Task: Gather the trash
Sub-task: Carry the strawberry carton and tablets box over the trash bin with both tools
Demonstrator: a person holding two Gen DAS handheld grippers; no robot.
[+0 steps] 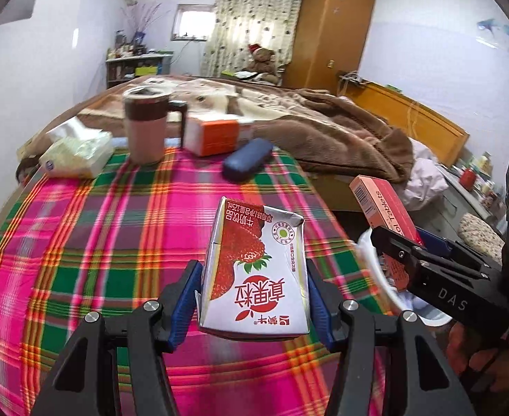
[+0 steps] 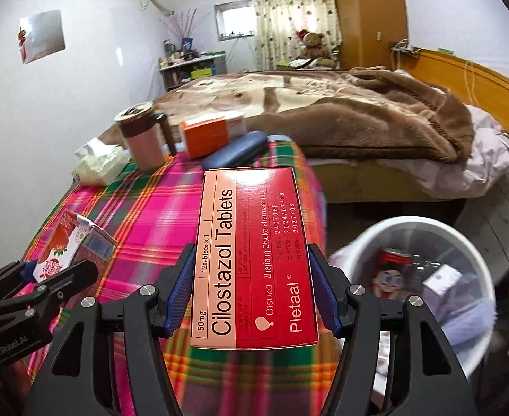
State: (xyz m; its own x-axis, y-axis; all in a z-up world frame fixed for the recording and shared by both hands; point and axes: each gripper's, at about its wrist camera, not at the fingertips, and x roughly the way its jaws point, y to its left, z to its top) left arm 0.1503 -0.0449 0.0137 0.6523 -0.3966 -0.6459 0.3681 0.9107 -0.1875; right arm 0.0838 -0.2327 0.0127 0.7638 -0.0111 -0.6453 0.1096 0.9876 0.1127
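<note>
While L claw (image 1: 254, 298) grips carton (image 1: 254, 270), R claw (image 2: 252, 291) grips box (image 2: 251, 260).

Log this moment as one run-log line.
left gripper: shut on strawberry milk carton | right gripper: shut on red Cilostazol tablet box | white trash bin: right of plaid table, not yet reached

Two close wrist views along the jaws, both over the plaid table (image 1: 98, 242) toward the bed (image 2: 323, 111).
</note>
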